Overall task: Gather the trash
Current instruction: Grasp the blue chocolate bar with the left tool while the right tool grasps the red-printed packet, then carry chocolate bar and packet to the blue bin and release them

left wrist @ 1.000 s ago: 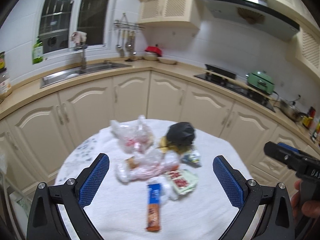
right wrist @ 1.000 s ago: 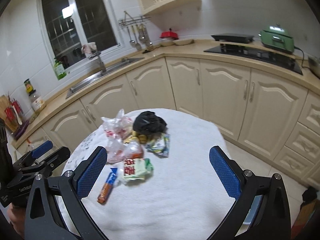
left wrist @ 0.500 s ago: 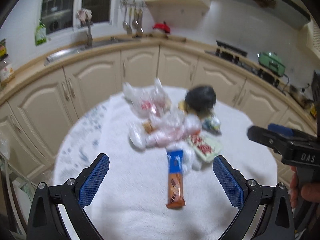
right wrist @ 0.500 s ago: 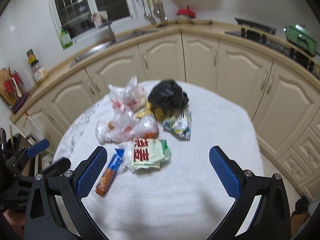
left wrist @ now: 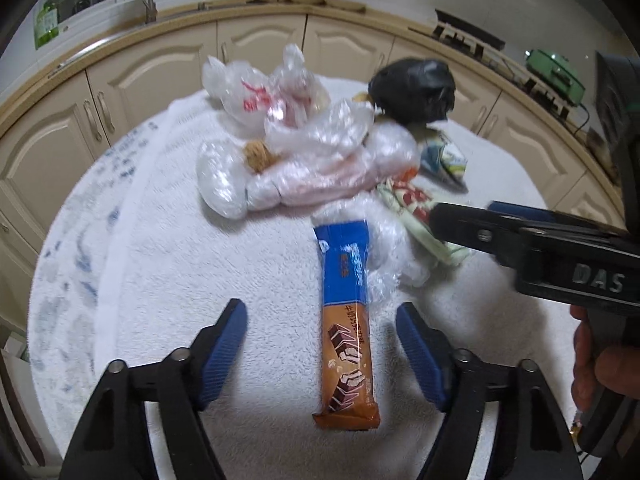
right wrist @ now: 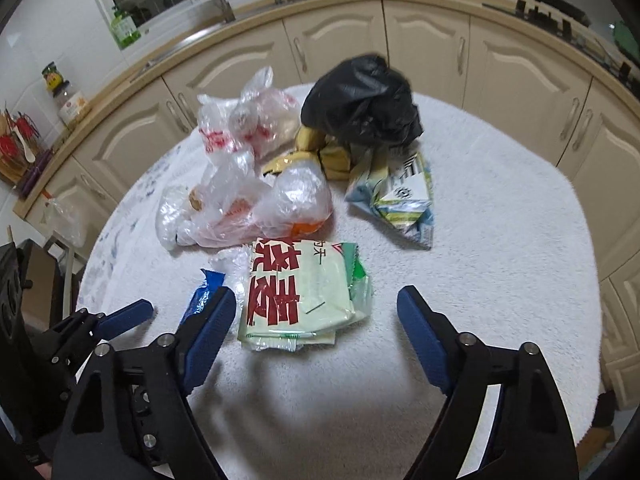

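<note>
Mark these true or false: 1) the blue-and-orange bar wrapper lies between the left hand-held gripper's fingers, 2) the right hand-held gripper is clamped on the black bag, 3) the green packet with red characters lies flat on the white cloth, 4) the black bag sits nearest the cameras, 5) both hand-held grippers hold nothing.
1) True: the bar wrapper lies between the left hand-held gripper fingers, untouched; its jaws have just been closing.
2) False: the right hand-held gripper is open, well short of the black bag.
3) True: the green packet lies flat on the white cloth.
4) False: it sits at the pile's far side.
5) True.
</note>
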`<state>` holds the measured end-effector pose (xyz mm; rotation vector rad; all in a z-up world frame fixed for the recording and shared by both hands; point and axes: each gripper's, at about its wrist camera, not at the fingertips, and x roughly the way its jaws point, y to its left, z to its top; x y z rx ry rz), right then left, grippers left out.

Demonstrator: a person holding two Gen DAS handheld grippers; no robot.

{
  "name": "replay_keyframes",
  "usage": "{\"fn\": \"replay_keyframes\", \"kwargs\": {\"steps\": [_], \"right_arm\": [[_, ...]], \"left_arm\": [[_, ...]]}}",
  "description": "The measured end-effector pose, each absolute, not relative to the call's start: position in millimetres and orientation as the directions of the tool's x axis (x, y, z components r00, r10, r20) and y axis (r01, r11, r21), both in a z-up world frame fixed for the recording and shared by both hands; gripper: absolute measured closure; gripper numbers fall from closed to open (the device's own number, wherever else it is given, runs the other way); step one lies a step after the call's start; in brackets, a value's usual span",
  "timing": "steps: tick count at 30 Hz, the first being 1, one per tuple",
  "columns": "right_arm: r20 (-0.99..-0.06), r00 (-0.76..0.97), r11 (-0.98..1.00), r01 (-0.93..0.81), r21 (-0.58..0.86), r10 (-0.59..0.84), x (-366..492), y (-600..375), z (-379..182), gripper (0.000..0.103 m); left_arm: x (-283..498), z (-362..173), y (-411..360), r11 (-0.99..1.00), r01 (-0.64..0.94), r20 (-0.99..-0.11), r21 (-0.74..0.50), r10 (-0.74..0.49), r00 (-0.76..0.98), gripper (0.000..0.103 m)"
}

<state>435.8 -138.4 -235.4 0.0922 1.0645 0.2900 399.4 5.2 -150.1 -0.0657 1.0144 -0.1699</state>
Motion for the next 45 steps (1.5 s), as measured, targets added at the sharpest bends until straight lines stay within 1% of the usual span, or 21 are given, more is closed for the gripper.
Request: {"fn": "replay_keyframes", "kwargs": {"steps": [1, 3, 5, 6, 7, 8, 14, 15, 19, 21, 24, 30, 35, 38, 45], "right_arm": [[-0.854, 0.439, 0.957, -0.199, 0.21, 0.278, 439, -135, -240, 0.027], [-0.861, 0.425, 0.955, -0.213, 0.205, 0.28, 443, -130, -246, 0.029], [-0.863, 0.422, 0.955, -0.223, 0.196, 0.276, 446, -127, -250, 0.03], [-0.861, 0.424, 0.954, -0.225, 0.2, 0.28, 446, -127, -250, 0.03], [-0.86, 0.425, 0.953, -0.229, 0.201, 0.283, 446, -128, -250, 0.031], [-0.858, 0.426, 0.951, -0.236, 0.2, 0.286, 446, -129, -250, 0.031], [-0.859, 0.43, 0.952, -0.246, 0.183, 0.276, 437, -131, -247, 0.032], [-0.861, 0.427, 0.951, -0.249, 0.181, 0.275, 437, -130, -247, 0.029], [-0.872, 0.428, 0.96, -0.241, 0.142, 0.237, 442, -121, -253, 0.025], [-0.872, 0.438, 0.962, -0.249, 0.116, 0.219, 442, -117, -255, 0.026], [-0.869, 0.447, 0.961, -0.259, 0.102, 0.213, 439, -117, -255, 0.03], [-0.849, 0.465, 0.962, -0.216, 0.164, 0.249, 416, -143, -249, 0.031], [-0.817, 0.504, 0.96, -0.169, 0.224, 0.279, 401, -170, -232, 0.031], [-0.793, 0.528, 0.952, -0.157, 0.261, 0.304, 394, -180, -220, 0.031], [-0.737, 0.591, 0.943, -0.151, 0.298, 0.328, 378, -201, -190, 0.031]], "left_arm": [[403, -152, 3, 0.985, 0.116, -0.838, -0.128, -0.17, 0.518, 0.037], [407, -154, -2, 0.985, 0.128, -0.832, -0.115, -0.166, 0.529, 0.044], [412, -153, -2, 0.986, 0.125, -0.828, -0.112, -0.162, 0.537, 0.069], [415, -151, -2, 0.986, 0.124, -0.826, -0.115, -0.164, 0.539, 0.074], [416, -154, -1, 0.984, 0.125, -0.825, -0.127, -0.175, 0.537, 0.084], [415, -156, 1, 0.982, 0.125, -0.825, -0.14, -0.186, 0.534, 0.086], [408, -162, 10, 0.98, 0.124, -0.818, -0.154, -0.196, 0.541, 0.087], [405, -161, 9, 0.981, 0.123, -0.818, -0.151, -0.194, 0.542, 0.087], [401, -160, 9, 0.985, 0.111, -0.824, -0.13, -0.169, 0.541, 0.086], [401, -161, 10, 0.985, 0.11, -0.822, -0.13, -0.17, 0.544, 0.087], [400, -160, 11, 0.984, 0.111, -0.818, -0.137, -0.176, 0.548, 0.087], [390, -152, 20, 0.982, 0.095, -0.795, -0.165, -0.19, 0.576, 0.088], [382, -141, 23, 0.981, 0.085, -0.778, -0.174, -0.19, 0.599, 0.088], [377, -127, 19, 0.981, 0.096, -0.755, -0.168, -0.191, 0.627, 0.088], [370, -84, -6, 0.971, 0.162, -0.684, -0.177, -0.24, 0.689, 0.088]]}}
